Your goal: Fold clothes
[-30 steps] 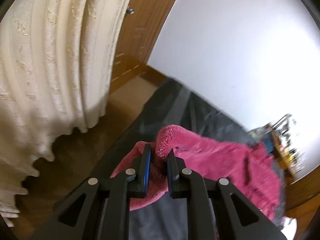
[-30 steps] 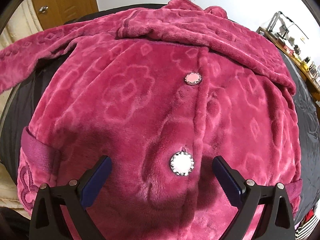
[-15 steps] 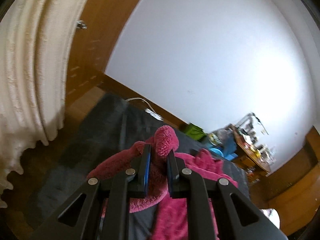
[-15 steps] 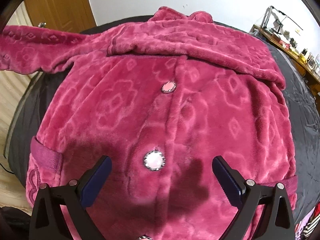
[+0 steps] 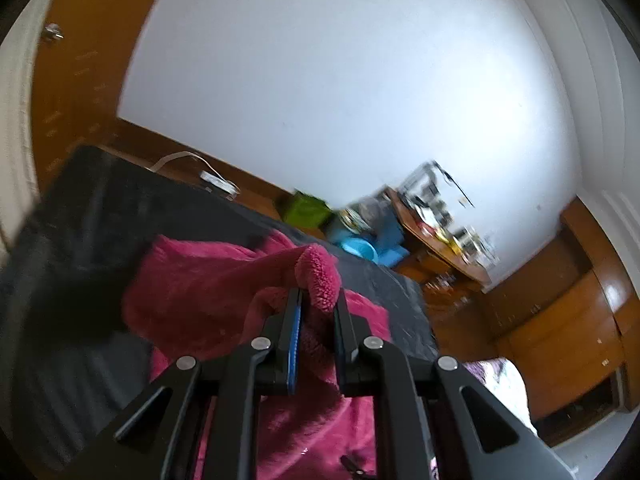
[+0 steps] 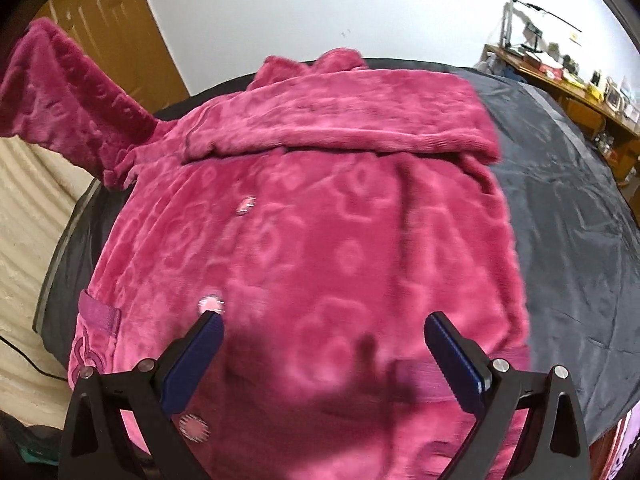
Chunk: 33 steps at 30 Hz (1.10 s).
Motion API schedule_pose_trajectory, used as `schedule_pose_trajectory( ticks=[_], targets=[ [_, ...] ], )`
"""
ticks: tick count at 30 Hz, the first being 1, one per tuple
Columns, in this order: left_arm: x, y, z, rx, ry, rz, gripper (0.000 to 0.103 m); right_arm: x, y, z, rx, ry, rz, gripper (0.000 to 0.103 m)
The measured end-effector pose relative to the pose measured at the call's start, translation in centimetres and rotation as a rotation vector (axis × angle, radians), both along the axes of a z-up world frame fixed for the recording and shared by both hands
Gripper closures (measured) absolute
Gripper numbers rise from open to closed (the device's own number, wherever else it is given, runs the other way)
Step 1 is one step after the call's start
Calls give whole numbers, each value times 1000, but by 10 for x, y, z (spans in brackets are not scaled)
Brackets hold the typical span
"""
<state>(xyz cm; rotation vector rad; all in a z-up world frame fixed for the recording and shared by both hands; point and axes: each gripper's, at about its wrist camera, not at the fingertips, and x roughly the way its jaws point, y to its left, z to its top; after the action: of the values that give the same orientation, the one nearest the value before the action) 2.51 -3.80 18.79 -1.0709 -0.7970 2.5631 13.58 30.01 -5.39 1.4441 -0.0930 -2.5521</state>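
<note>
Pink fleece sleeve (image 5: 316,276) pinched between left fingers (image 5: 294,320); right fingers (image 6: 452,344) spread above.

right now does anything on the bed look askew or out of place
One sleeve of the pink fleece button-front robe is off the dark bedcover, lifted in the air at the left and pinched by its cuff in the left claw. The other sleeve lies folded across the chest.

I see a fuzzy, soft pink robe (image 6: 320,248) under my right gripper (image 6: 323,344). Its buttons (image 6: 211,305) look shiny. The dark sheet (image 6: 568,216) beside it looks smooth.
</note>
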Motion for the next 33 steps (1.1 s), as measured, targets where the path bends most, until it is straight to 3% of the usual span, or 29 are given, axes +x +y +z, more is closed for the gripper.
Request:
schedule_pose_trajectory(
  ticks=[7,15,18,23,29,33],
  targets=[
    [-42,100,-33,66,-66,-108,88,12,61,-2,-39,-15,-52,1],
    [-71,189,-79,24,-150,-216,88,29,104,-6,-63,-25,-85,1],
    [-77,208,-99,-19,-207,-250,75,33,111,-6,-70,-22,-82,1],
    [-68,202,-111,-1,-236,-249,57,37,119,-3,-86,-9,-80,1],
    [-66,172,-110,-82,-239,-188,45,17,120,4,-153,-6,-69,1],
    [-79,130,-122,-139,-274,-110,41,-12,120,22,-207,43,-82,1]
  ],
)
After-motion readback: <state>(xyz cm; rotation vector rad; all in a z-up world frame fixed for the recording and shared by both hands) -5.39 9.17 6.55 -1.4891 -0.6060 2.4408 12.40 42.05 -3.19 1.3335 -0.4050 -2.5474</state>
